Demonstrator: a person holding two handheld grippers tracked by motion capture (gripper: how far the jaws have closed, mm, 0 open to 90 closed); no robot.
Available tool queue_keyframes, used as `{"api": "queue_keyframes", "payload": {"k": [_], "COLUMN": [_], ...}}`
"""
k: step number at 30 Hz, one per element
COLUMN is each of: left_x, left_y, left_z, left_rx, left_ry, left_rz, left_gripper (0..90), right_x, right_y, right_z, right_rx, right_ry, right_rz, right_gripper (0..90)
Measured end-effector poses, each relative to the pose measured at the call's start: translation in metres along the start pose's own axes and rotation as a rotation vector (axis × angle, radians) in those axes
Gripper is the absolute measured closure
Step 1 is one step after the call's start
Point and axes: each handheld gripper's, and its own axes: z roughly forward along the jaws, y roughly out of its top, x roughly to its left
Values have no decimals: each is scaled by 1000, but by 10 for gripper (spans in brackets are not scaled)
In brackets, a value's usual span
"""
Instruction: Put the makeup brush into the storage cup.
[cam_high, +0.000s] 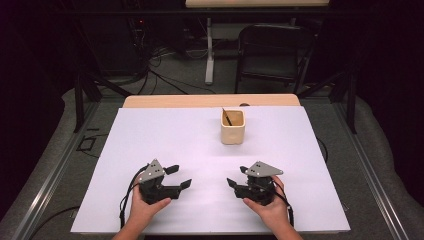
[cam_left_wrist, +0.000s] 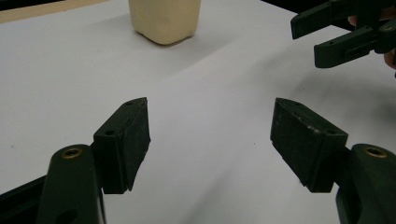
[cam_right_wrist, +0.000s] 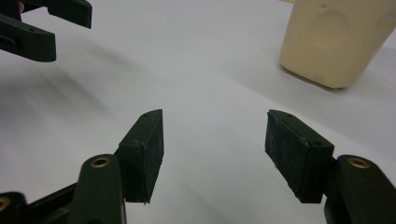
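On the white bench (cam_high: 150, 135), seen from above, a person's two hands rested near the front edge, each holding black tongs. At the left of the high view, the left tongs (cam_high: 181, 177) pointed toward the middle, jaws standing apart with nothing between them. Opposite, the right tongs (cam_high: 235, 176) faced them, jaws likewise spread wide and empty, well apart from the left pair. Farther back, near the middle of the bench, stood a cream-coloured square cup (cam_high: 233, 127), upright, with a thin dark stick (cam_high: 226, 117) leaning inside it. Both tongs were well apart from the cup, which neither touched. Beyond the bench stood a dark folding chair (cam_high: 270, 55).
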Motion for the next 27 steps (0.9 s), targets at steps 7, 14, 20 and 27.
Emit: {"api": "queue_keyframes", "payload": {"k": [7, 14, 20, 27], "left_x": [0, 0, 0, 1], "left_y": [0, 0, 0, 0], "left_z": [0, -1, -1, -1], "left_rx": [-4, -4, -3, -2], "left_ry": [0, -1, 0, 2], "left_rz": [2, -1, 2, 1], "left_gripper": [286, 286, 286, 286], "right_x": [1, 2, 4, 4], "right_y": [-5, -7, -7, -7], "right_z": [2, 2, 3, 2], "right_rx": [-1, -4, -4, -7], "right_ry": [7, 9, 11, 10], "right_rz": [3, -6, -9, -7], "right_gripper": [372, 371, 372, 372]}}
